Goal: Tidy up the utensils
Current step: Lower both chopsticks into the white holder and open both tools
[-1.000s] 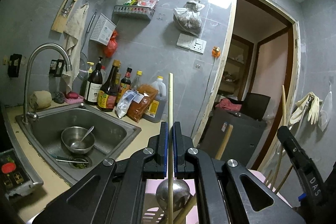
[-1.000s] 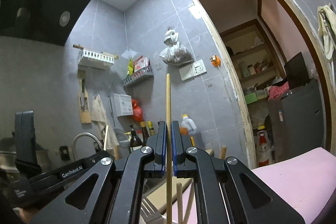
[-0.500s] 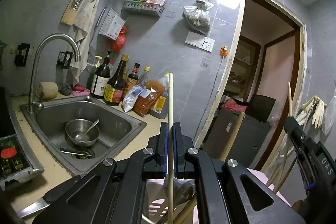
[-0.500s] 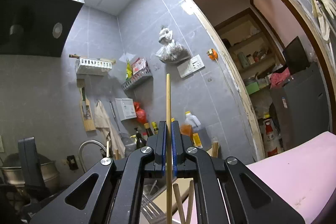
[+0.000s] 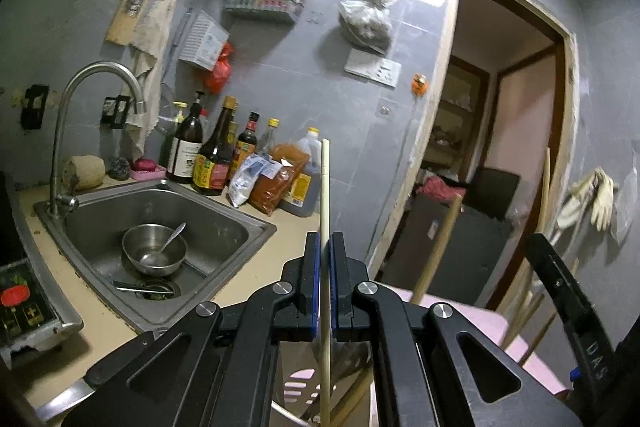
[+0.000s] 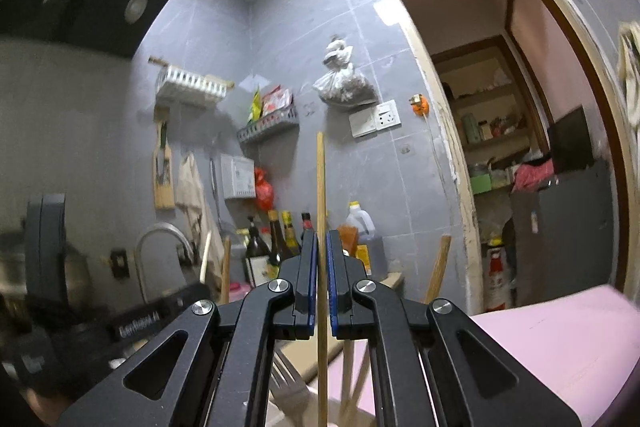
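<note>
Each gripper holds one chopstick upright in a kitchen.

In the left wrist view, a sink (image 5: 160, 223) with a steel bowl (image 5: 154, 255) lies at the left, bottles (image 5: 212, 155) behind it; the left gripper (image 5: 325, 247) is clamped on a pale chopstick (image 5: 325, 187) standing up beside a doorway (image 5: 508, 131). In the right wrist view, the right gripper (image 6: 322, 247) pinches a darker wooden chopstick (image 6: 320, 187), also upright, with a pink mat (image 6: 560, 339) at the lower right.
</note>
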`<state>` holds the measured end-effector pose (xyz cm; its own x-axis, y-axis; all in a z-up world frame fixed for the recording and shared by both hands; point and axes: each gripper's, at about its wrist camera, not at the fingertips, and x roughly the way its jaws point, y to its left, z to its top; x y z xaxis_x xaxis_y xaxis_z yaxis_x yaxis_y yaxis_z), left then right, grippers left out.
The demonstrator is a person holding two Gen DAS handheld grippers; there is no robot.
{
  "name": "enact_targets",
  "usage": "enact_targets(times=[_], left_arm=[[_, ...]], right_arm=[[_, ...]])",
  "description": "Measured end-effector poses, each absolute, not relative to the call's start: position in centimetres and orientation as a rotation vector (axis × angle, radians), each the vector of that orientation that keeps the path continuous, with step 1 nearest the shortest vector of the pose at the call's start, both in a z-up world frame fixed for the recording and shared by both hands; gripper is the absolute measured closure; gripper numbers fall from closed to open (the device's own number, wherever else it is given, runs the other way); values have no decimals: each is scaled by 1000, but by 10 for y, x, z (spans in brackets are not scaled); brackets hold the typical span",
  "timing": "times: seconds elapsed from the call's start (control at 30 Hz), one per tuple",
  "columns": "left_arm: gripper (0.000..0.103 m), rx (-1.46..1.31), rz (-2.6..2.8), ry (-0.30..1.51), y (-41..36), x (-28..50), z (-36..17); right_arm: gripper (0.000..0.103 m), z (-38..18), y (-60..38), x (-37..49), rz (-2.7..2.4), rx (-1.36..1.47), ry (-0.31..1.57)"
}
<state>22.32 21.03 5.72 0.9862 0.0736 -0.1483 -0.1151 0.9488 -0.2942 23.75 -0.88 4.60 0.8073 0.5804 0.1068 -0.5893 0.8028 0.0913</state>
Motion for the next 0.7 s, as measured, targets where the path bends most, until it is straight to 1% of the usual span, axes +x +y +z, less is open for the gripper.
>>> enact_targets(times=[0.13,0.27,0.5,0.7], left_arm=[[101,-227,60,195,203,225,53],[100,-191,42,211,201,222,52],[100,-176,32,214,200,215,54],[100,-151,38,223,197,213,55]], right_arm=[[99,39,-6,230,624,25,-59],[99,39,-8,226,638,-13,-35],[99,34,-15,228,684,44,53],[99,34,-16,228,681,53,73]])
